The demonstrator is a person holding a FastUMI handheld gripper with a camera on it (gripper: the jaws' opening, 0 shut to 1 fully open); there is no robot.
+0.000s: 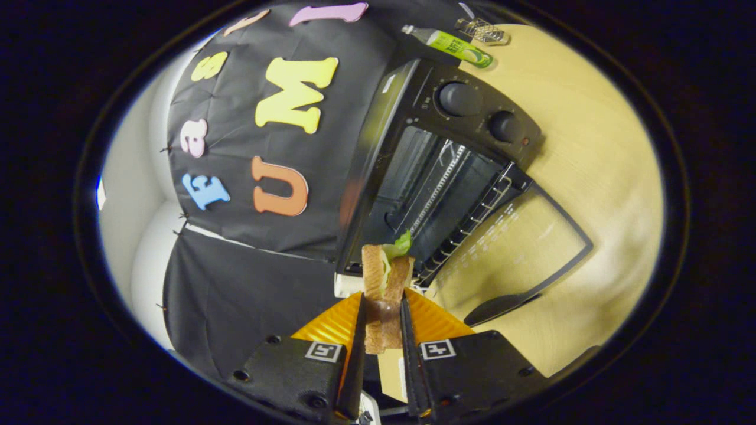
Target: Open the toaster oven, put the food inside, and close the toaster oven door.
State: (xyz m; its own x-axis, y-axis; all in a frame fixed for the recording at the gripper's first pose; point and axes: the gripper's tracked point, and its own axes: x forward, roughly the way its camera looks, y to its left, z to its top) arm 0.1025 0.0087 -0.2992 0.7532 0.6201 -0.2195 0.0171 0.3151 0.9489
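Observation:
The view is rolled to one side. My gripper (383,313) is shut on a sandwich (387,283) of two brown bread slices with green lettuce sticking out of its far end. Both fingers press on the bread. Just beyond the sandwich stands the black toaster oven (413,147) with its glass door (514,242) folded down flat onto the wooden table (590,147). The wire rack (466,206) inside the oven cavity is in view, slid partly out. Two round knobs (460,99) sit on the oven's control panel. The sandwich's far end is near the front corner of the open cavity.
A green bottle (458,46) lies on the table behind the oven, next to a small wire object (481,29). The door's dark handle (499,307) lies on the table close to my fingers.

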